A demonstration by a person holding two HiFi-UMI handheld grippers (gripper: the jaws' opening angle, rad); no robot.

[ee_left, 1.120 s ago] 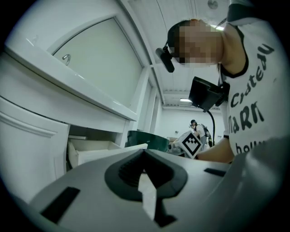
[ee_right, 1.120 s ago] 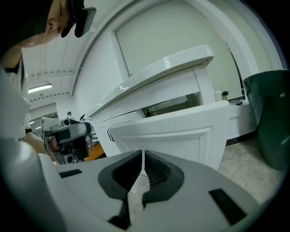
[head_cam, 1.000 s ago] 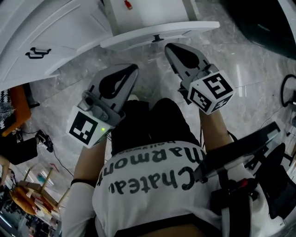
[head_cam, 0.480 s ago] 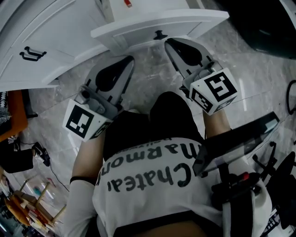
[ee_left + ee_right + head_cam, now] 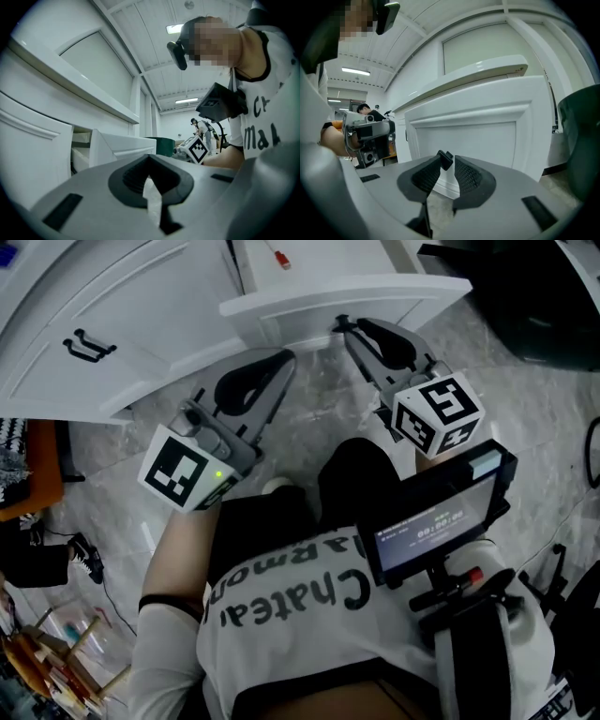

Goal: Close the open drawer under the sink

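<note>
Now the right tool [image 5: 351, 329], nearer the drawer [image 5: 375, 292], is pinching its knob [image 5: 446, 158] head-on, while the left tool [image 5: 284, 360], pressed together and empty, is hanging beside the drawer.

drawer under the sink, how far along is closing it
Done: right hand-held gripper is shut on the small dark knob of the white panelled drawer front. In hand: the push, likely next. Left: the whole travel, since the drawer stands well out of the white cabinet. The left hand-held gripper is shut, empty, beside it.
</note>
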